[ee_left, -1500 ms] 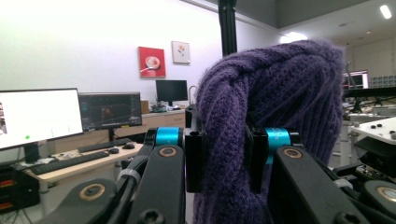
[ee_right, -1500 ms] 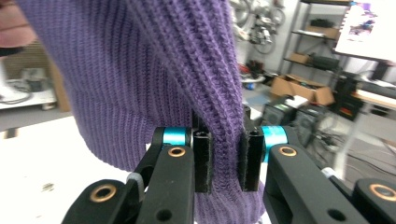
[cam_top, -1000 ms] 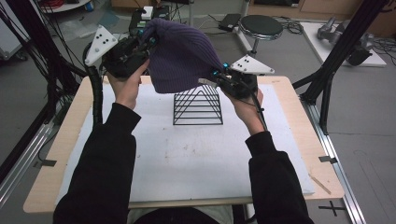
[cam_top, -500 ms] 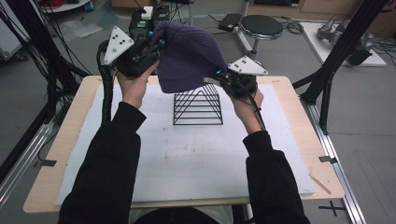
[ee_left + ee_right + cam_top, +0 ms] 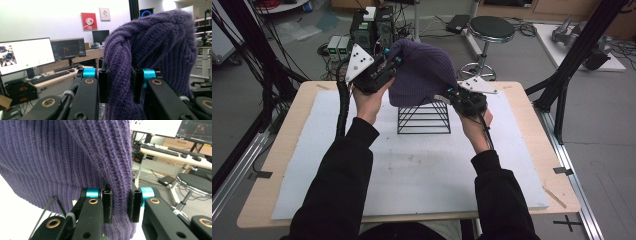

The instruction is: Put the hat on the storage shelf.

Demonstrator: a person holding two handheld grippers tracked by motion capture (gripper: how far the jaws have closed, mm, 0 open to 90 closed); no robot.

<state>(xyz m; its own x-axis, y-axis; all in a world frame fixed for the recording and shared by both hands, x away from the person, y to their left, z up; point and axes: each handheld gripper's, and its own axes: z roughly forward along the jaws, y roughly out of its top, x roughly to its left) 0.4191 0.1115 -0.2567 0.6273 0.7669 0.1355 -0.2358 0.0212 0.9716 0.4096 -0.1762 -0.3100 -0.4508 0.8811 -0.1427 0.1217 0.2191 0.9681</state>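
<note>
I hold the purple hat (image 5: 422,72) above the wire rack (image 5: 424,117), rim pinched by left gripper (image 5: 384,70) and right gripper (image 5: 457,95), both clamped.

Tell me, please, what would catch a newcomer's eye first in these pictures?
The purple knitted hat stands out first, held up over the far middle of the table with its lower edge draped on the top of a black wire rack. The left gripper pinches one side of it and the right gripper the other, each with a fold of knit squeezed between its jaws.
</note>
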